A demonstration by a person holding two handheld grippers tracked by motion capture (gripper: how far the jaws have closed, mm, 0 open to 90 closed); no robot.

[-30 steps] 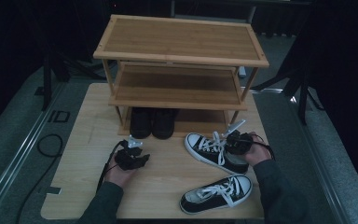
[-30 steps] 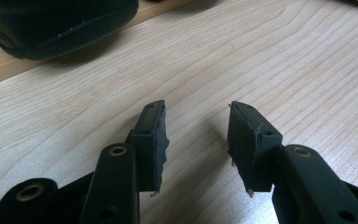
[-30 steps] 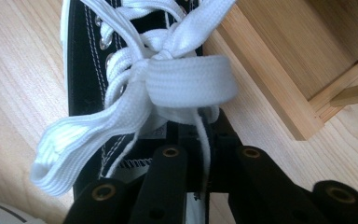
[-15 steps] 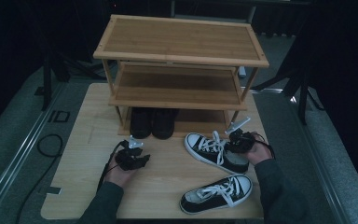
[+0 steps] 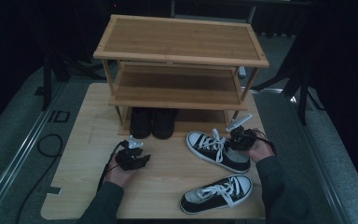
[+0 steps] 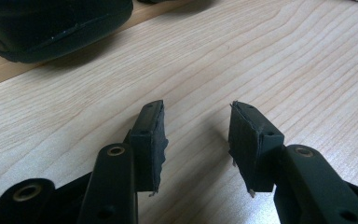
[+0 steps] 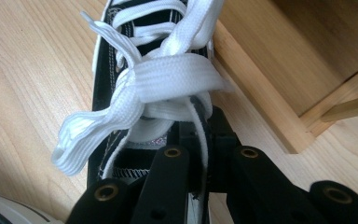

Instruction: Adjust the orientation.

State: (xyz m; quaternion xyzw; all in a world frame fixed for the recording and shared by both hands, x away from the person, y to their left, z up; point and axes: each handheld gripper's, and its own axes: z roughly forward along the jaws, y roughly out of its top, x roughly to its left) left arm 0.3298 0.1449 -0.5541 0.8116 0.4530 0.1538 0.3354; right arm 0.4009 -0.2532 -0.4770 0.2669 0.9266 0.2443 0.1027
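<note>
My right gripper (image 5: 238,138) reaches in low from the right, jaws clenched on the collar of the black sneaker (image 5: 218,150) lying on the table (image 5: 81,149) just in front of the shoe rack (image 5: 179,88). My left gripper (image 5: 137,157) rests low on the table, jaws spread with nothing between them, well apart from that sneaker.

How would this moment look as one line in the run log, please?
right gripper: shut on sneaker collar | left gripper: open, empty, over table | second sneaker: on table | shoe rack: black shoes beneath
</note>
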